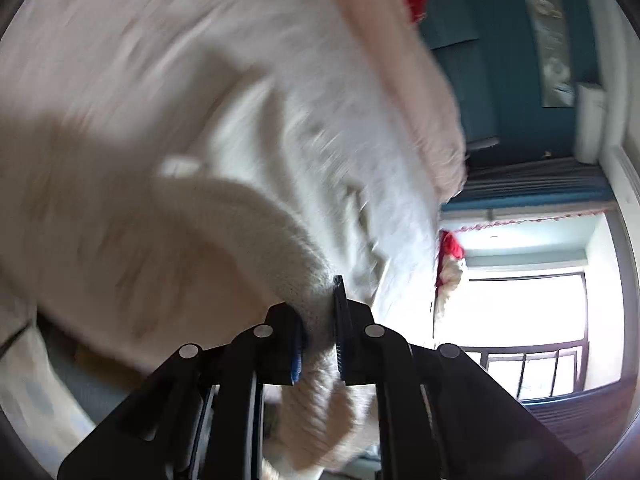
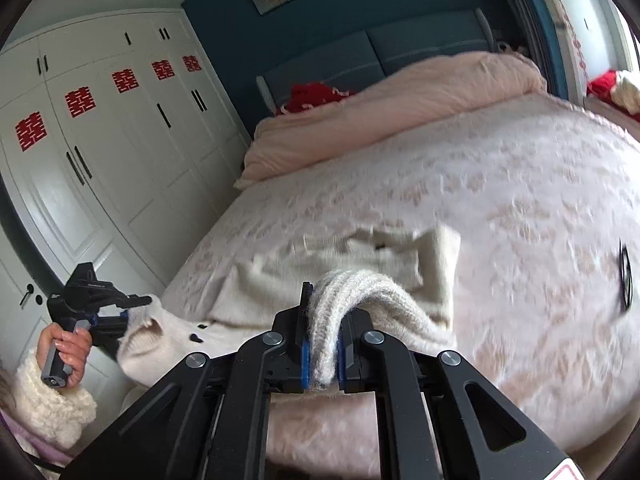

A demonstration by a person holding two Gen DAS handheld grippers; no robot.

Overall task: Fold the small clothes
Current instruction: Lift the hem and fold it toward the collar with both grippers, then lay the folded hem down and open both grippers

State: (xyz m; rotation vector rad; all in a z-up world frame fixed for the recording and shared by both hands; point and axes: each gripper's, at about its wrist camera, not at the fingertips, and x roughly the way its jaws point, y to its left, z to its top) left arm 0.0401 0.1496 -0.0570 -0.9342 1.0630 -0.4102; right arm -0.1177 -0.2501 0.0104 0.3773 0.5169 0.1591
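Cardigan (image 2: 340, 272) stretches across the bed (image 2: 520, 208), edges pinched in left tongs (image 1: 320, 320) and right tongs (image 2: 326, 328).

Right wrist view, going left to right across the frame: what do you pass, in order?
White wardrobe doors → person's hand holding the left gripper → cream knit garment, a bunched fold of it pinched in the right gripper → patterned bedspread → black loop lying on it.

Ahead of my right claw spreads a bed under a pink patterned blanket (image 2: 500, 208), a rolled pink quilt (image 2: 400, 108) beyond it. Off to my left stands a white wardrobe (image 2: 100, 152) bearing red stickers (image 2: 80, 102).
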